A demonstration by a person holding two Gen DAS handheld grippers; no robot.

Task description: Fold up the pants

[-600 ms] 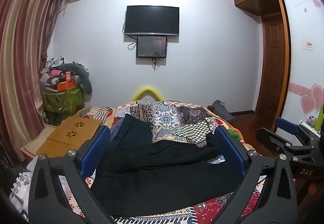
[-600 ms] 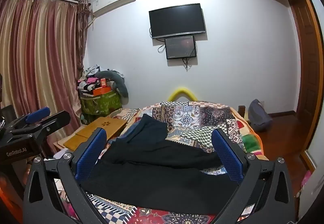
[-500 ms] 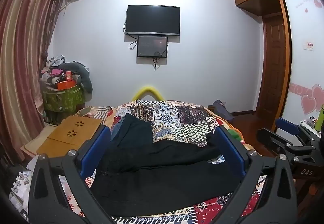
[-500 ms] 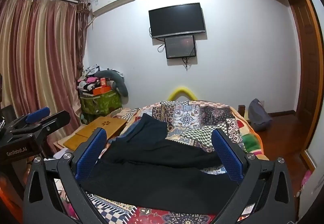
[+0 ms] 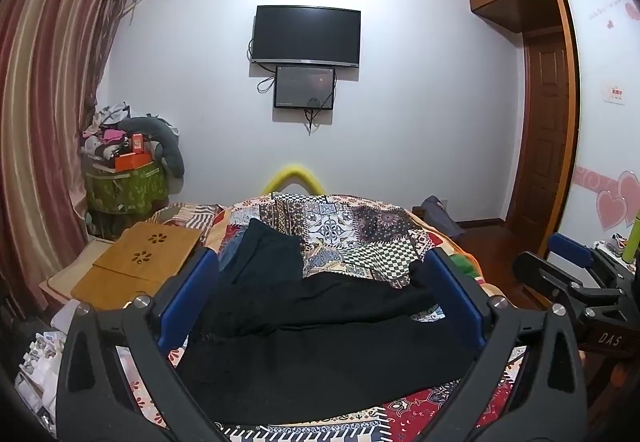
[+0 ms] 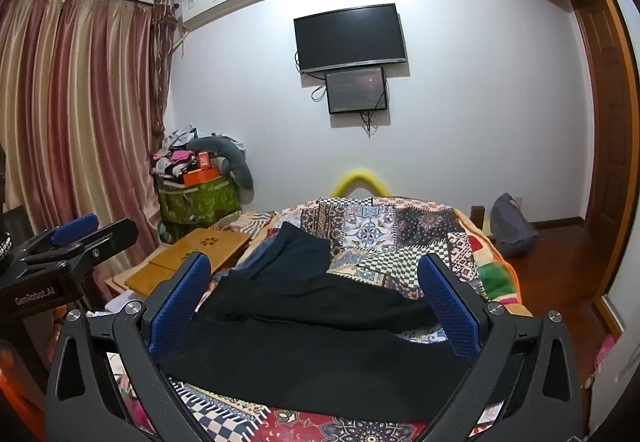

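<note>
Patchwork bed [image 5: 360,238] under black pants [image 5: 320,354]

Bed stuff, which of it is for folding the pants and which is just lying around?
For the job: black pants, left gripper, right gripper.
Lying about: dark blue garment, wooden lap desk, patchwork bedspread.

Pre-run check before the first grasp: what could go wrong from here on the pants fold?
1. The dark garment lies against the black pants; a pinch there may catch both.
2. Black fabric hides edges, so the open left gripper and right gripper could take one layer only.
</note>
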